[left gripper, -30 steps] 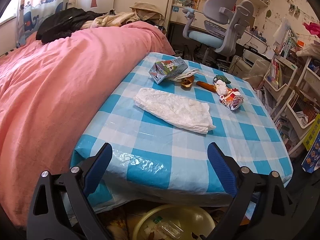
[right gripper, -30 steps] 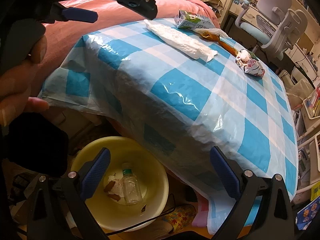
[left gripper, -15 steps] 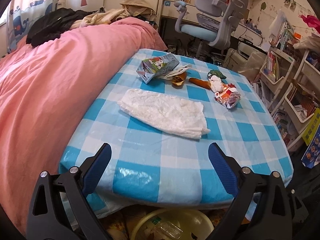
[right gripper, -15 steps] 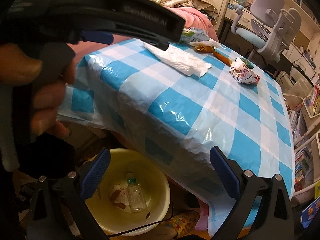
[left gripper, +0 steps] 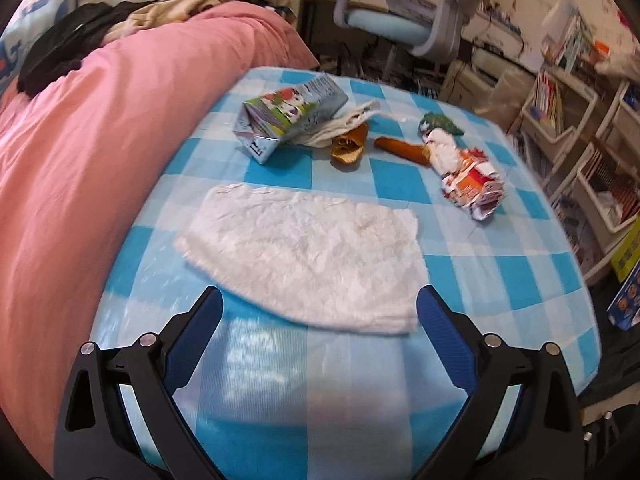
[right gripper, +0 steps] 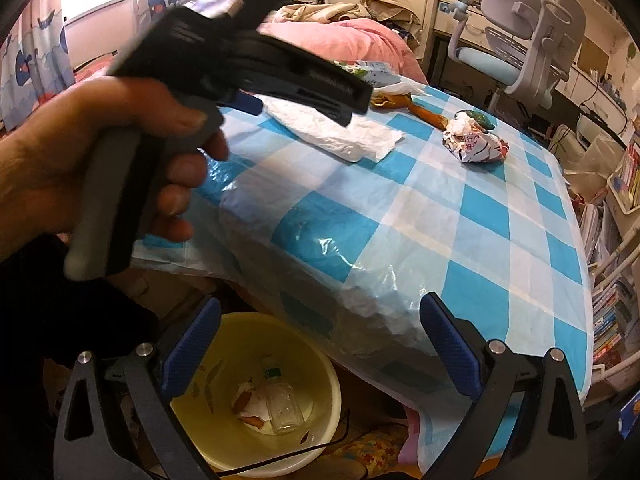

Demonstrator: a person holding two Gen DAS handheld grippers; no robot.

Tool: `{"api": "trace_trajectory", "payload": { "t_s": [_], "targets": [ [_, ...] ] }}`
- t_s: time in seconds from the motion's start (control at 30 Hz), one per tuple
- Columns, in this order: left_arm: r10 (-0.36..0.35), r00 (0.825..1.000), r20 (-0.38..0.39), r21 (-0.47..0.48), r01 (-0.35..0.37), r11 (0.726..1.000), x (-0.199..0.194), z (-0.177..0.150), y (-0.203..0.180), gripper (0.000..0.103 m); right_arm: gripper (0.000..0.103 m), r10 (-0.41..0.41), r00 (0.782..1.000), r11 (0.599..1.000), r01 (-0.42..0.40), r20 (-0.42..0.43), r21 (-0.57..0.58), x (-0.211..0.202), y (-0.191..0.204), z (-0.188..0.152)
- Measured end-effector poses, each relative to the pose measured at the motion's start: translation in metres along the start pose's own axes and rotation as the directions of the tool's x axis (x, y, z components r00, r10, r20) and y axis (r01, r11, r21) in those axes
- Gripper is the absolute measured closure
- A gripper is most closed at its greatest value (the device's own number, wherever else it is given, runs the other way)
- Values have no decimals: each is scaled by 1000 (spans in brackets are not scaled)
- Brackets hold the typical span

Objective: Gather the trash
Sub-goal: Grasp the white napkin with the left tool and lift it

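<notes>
A: Where's the trash sitting?

B: Spread over the blue-and-white checked surface (left gripper: 360, 200). A crumpled white paper towel (left gripper: 308, 260) lies flat nearest the left hand-held gripper (left gripper: 319, 316). Farther back, a milk carton (left gripper: 288, 114) lies on its side, touching a wad of white tissue (left gripper: 348, 124), with an orange peel (left gripper: 349, 145) just beside that. To the right lie a carrot piece (left gripper: 402, 148) and a crumpled snack wrapper (left gripper: 470, 178).

A: And the left hand-held gripper?

B: Fingers wide apart, holding nothing, hovering at the towel's near edge.

A: The right one?

B: The right hand-held gripper (right gripper: 320, 320) is also spread apart and empty, low by the edge of the surface. Below it on the floor stands a yellow basin (right gripper: 320, 412) with a clear plastic bottle (right gripper: 284, 408) and scraps inside. The left hand (right gripper: 80, 168) grips its tool's handle in that view.
</notes>
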State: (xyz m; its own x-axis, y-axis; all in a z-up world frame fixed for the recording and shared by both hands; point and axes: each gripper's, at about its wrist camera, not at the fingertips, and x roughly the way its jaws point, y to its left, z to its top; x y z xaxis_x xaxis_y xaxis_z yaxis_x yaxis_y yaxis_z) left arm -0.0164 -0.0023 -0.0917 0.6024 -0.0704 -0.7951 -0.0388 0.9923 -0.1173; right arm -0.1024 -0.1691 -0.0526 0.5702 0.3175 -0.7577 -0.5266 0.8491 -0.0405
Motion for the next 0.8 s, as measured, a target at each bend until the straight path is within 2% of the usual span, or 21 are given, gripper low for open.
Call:
{"api": "trace_trajectory", "payload": {
  "t_s": [0.13, 0.27, 0.33, 0.4, 0.43, 0.5, 0.57, 0.67, 0.8],
  "targets": [
    [21, 998, -66, 25, -20, 999, 25, 10, -1, 9, 8, 8, 1000, 1000, -8, 1, 7, 2, -2, 2],
    [92, 992, -90, 143, -78, 987, 38, 13, -19, 9, 8, 17, 1000, 1000, -17, 1, 14, 4, -5, 4],
    [78, 994, -81, 170, -63, 983, 39, 12, -27, 13, 8, 20, 1000, 1000, -20, 3, 15, 5, -6, 6],
    [51, 996, -71, 205, -36, 978, 36, 12, -35, 33, 8, 21, 1000, 1000, -21, 3, 16, 6, -8, 7],
    [29, 997, -72, 231, -12, 973, 35, 14, -40, 40, 8, 21, 1000, 1000, -21, 4, 18, 7, -9, 8],
    [8, 997, -76, 255, 12, 967, 32, 14, -47, 73, 8, 22, 1000, 1000, -22, 7, 22, 6, -11, 9],
    [-13, 996, -94, 262, 37, 964, 31, 16, -52, 94, 8, 21, 1000, 999, -22, 13, 29, 5, -13, 10],
    [-93, 989, -119, 189, 114, 975, 22, 23, -49, 97, 8, 20, 1000, 999, -21, 23, 41, 3, -17, 12],
    [-151, 988, -29, 199, 154, 968, -7, 43, -57, 97, 8, 30, 999, 997, -31, 12, 70, 5, -22, 13]
  ]
}}
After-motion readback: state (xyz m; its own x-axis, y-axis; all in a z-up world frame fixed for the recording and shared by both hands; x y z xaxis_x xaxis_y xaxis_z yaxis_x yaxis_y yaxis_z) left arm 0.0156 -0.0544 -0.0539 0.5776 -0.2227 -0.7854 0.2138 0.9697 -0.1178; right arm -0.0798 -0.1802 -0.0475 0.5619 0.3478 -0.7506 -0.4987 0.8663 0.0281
